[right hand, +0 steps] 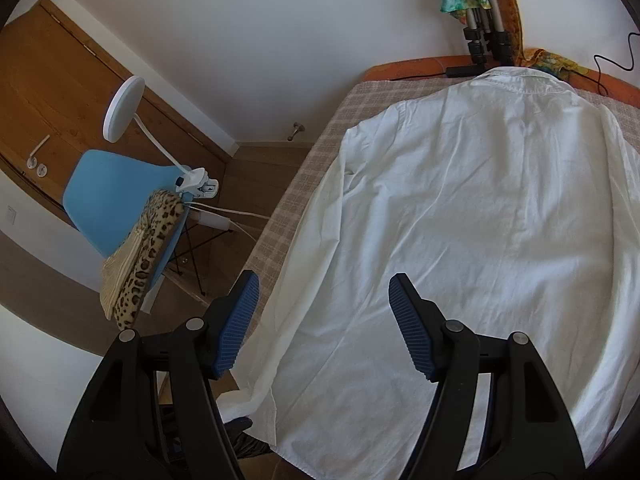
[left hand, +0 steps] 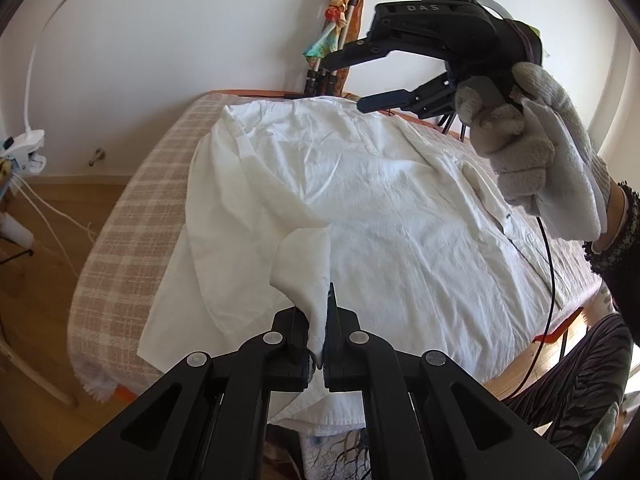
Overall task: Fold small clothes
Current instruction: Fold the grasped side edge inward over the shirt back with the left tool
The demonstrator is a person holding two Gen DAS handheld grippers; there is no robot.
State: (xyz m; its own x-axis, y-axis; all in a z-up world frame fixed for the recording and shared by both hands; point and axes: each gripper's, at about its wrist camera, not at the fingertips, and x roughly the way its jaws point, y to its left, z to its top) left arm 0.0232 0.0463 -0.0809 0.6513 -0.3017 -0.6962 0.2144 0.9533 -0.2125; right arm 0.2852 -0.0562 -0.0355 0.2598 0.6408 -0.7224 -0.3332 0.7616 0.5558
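A white button shirt (left hand: pixel 360 208) lies spread back-up on a plaid-covered table (left hand: pixel 132 216); it also fills the right wrist view (right hand: pixel 480 220). My left gripper (left hand: pixel 320 344) is shut on a lifted fold of the shirt's left sleeve or side edge, raised above the cloth. My right gripper (left hand: pixel 344 80) hovers open in the air above the far collar end, held by a gloved hand (left hand: pixel 532 152). In its own view the right gripper (right hand: pixel 324 324) is open and empty above the shirt's lower left part, blue pads (right hand: pixel 412 328) wide apart.
A blue chair (right hand: pixel 116 204) with a leopard-print cloth and a clamped white lamp (right hand: pixel 124 108) stands left of the table. A tripod with colourful scarves (left hand: pixel 336 40) leans at the table's far end. A wooden door is at far left.
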